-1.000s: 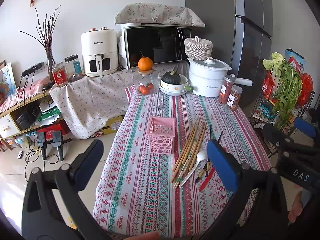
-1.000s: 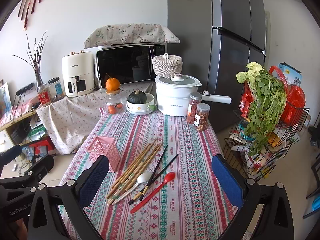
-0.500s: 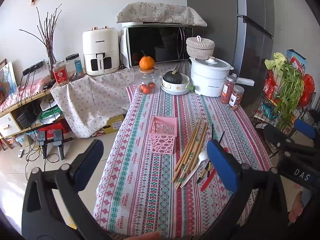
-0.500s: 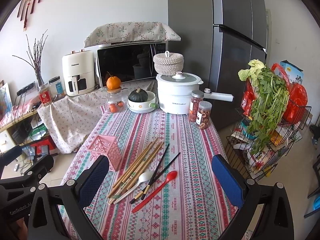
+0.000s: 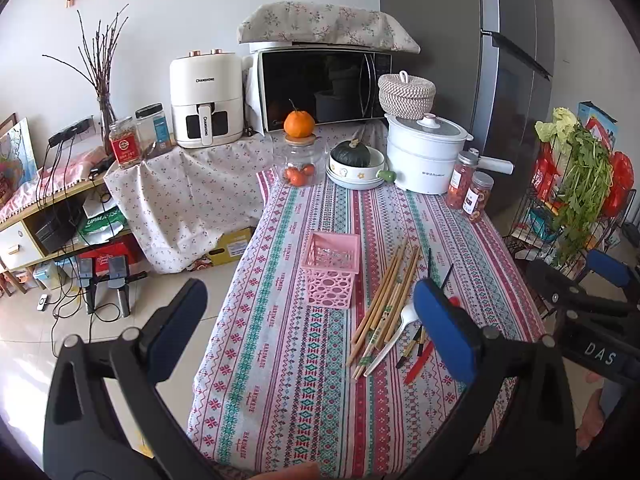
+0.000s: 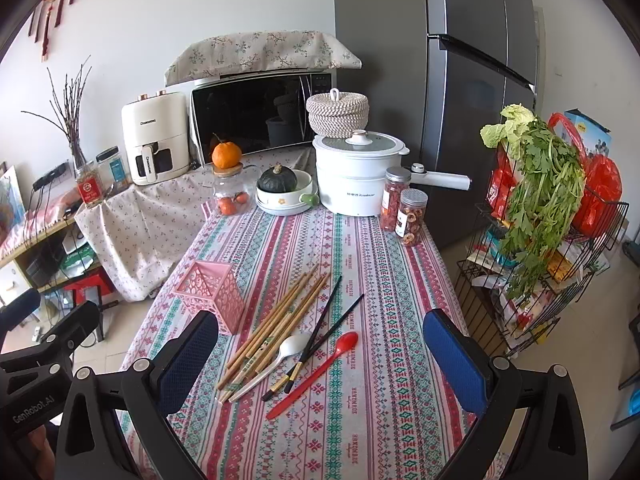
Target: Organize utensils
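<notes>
Left gripper: we are holding it above the near end of the bench, its blue-padded fingers spread wide with nothing between them.
Right gripper: we are hovering it over the utensils, fingers spread wide and gripping nothing; in the left wrist view it is showing at the right edge.
Bench: we are looking at it lying under a striped patterned cloth.
Pink basket: it is standing upright on the bench, just left of the utensils and apart from both grippers; it is looking empty from the left wrist view.
Wooden chopsticks: they are lying in a loose diagonal bundle just beside the basket.
White spoon: it is lying against the near end of the wooden bundle, bowl toward the far side.
Black chopsticks: they are lying diagonally, crossing by the white spoon's bowl.
Red spoon: it is lying rightmost of the group, bowl pointing away from us.
Far end of the bench: a white cooking pot, two jars, a bowl holding a dark squash and a glass jar topped by an orange are standing well apart from the utensils.
</notes>
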Motion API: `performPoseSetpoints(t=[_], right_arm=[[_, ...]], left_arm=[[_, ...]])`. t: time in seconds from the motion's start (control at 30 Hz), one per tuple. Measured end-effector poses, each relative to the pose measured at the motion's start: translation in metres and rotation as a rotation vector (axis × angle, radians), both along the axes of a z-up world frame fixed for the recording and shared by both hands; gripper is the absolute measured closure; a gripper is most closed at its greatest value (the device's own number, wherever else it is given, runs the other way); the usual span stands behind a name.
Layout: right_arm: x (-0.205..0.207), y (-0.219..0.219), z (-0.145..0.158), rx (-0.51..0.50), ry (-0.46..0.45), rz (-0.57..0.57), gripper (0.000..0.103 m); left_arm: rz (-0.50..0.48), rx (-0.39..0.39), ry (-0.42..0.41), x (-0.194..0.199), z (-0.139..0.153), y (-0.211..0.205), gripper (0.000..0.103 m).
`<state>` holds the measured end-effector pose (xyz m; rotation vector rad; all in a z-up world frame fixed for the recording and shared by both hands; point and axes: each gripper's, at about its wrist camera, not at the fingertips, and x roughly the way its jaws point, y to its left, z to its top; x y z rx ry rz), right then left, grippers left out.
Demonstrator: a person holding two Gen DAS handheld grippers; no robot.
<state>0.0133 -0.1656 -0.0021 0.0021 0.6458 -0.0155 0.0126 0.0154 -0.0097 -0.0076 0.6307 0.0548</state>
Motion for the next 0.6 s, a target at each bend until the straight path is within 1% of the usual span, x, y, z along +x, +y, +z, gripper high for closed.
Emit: performPoseSetpoints(t=[0.23, 0.33, 0.53, 0.6], right_arm=[[0.006, -0.001, -0.001, 0.001, 0.017, -0.002, 0.0], [0.014, -0.003, 0.001, 0.008, 0.04, -0.005, 0.0], [0.045, -0.014, 0.001, 0.019, 0.119, -0.017, 0.0], [0.062, -0.022, -0.005, 0.03, 0.169, -0.025, 0.0]], left_arm=[[0.002, -0.014, 0.021, 0.006, -0.001, 0.002, 0.0], [-0.005, -0.014, 0.04, 0.014, -0.001, 0.003, 0.0], [-0.059, 0.003, 0.136, 0.049, -0.01, 0.001, 0.0], [-0.092, 0.009, 0.177, 0.061, -0.014, -0.003, 0.0]])
